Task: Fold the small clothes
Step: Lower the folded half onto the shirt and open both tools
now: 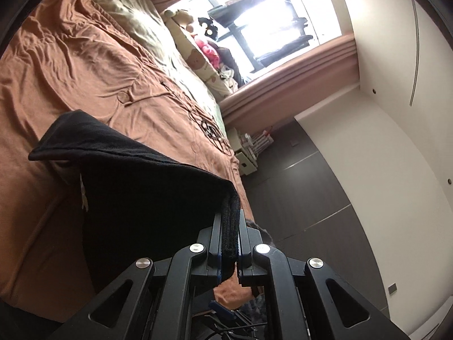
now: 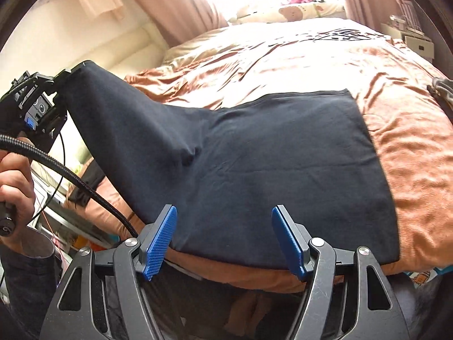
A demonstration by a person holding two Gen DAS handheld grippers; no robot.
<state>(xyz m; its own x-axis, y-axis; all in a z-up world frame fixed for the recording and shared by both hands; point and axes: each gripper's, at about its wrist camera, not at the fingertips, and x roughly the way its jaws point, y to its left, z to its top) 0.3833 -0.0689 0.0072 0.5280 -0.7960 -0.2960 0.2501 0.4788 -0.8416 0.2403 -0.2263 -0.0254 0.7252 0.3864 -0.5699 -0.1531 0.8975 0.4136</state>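
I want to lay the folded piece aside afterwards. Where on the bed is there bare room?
Free: the orange cover right of the black garment, up to the grey item at the edge, and the stretch beyond the garment's far hem. Crowded: the black cables further on, the pillows at the window, and the left side, where the left gripper lifts a corner.

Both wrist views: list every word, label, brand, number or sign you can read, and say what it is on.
No readable text in either view.
Bear-print pillow: cartoon bears only, no legible words.
Left gripper body: blue part and round marks, too small to read.
Black garment: plain, no print showing.
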